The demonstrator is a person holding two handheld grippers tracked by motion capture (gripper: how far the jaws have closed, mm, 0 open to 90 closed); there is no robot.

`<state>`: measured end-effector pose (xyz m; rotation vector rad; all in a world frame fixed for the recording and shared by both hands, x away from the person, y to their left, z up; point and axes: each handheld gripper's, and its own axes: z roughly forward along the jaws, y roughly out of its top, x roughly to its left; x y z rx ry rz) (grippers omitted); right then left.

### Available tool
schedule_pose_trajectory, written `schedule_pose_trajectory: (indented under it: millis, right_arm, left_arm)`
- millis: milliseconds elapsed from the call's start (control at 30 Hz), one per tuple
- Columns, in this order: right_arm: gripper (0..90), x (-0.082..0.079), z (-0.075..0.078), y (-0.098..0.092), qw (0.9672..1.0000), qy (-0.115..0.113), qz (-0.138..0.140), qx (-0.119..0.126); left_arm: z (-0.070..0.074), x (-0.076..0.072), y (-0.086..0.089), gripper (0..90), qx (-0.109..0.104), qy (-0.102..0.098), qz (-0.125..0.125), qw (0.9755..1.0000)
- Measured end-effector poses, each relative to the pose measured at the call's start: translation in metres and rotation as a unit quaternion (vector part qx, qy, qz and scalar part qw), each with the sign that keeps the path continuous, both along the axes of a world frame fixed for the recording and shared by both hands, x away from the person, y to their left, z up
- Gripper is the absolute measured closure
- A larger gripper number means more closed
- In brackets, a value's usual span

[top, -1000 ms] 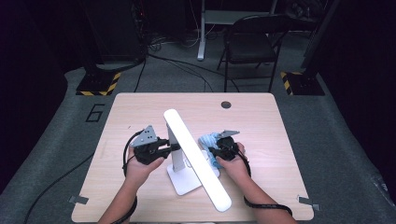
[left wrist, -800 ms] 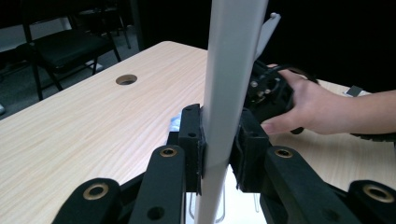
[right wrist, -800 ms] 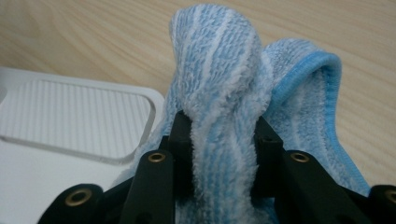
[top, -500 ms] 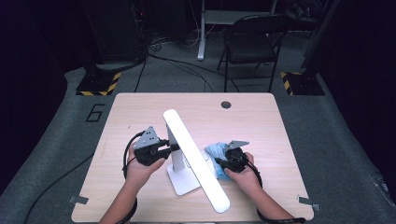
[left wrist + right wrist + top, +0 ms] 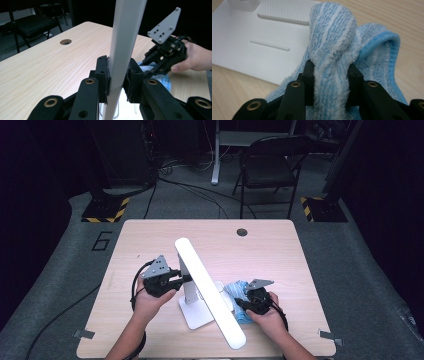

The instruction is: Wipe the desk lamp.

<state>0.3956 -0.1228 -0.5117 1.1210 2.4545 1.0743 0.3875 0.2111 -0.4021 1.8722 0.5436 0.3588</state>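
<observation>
A white desk lamp stands mid-table with its long bar head (image 5: 207, 287) slanting over a flat white base (image 5: 197, 317). From the left, my left gripper (image 5: 182, 279) is shut on the lamp's upright stem (image 5: 125, 37), which its pads (image 5: 103, 75) clamp from both sides. My right gripper (image 5: 239, 306) is shut on a blue-and-white striped cloth (image 5: 235, 290) that lies at the base's right edge. Up close, a fold of the cloth (image 5: 332, 32) bulges between the right gripper (image 5: 332, 72) jaws, partly over the base (image 5: 249, 50).
The wooden table (image 5: 150, 240) has a round cable hole (image 5: 242, 232) near its far edge. Behind the table stand a black folding chair (image 5: 270, 165) and some stands on the dark floor. The right hand (image 5: 195, 57) is in the left gripper view.
My right gripper has drawn the cloth toward the near edge and slightly right, beside the lamp base. The left gripper has kept its hold on the stem.
</observation>
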Motion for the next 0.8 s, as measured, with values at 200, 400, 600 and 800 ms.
schedule_pose_trajectory:
  millis: [200, 400, 600, 800]
  right_arm:
    - [67.3, 0.015, -0.002, 0.008, 0.9999, -0.007, -0.009, 0.006]
    - [67.2, 0.036, 0.0, 0.02, 0.9998, -0.003, -0.02, 0.009]
    - [67.1, 0.046, 0.007, 0.027, 0.9989, -0.014, -0.027, 0.035]
    - [66.6, 0.041, 0.022, 0.024, 0.9979, -0.021, -0.01, 0.06]
  left_arm:
    - [-0.001, 0.002, 0.001, 75.5, -0.007, 0.003, -0.006, 1.0]
    - [-0.001, 0.002, 0.001, 75.4, -0.009, 0.004, -0.005, 0.9999]
    - [-0.001, 0.001, 0.0, 75.2, -0.009, 0.005, 0.002, 0.9999]
    - [-0.001, -0.001, -0.004, 75.4, -0.007, 0.002, 0.011, 0.9999]
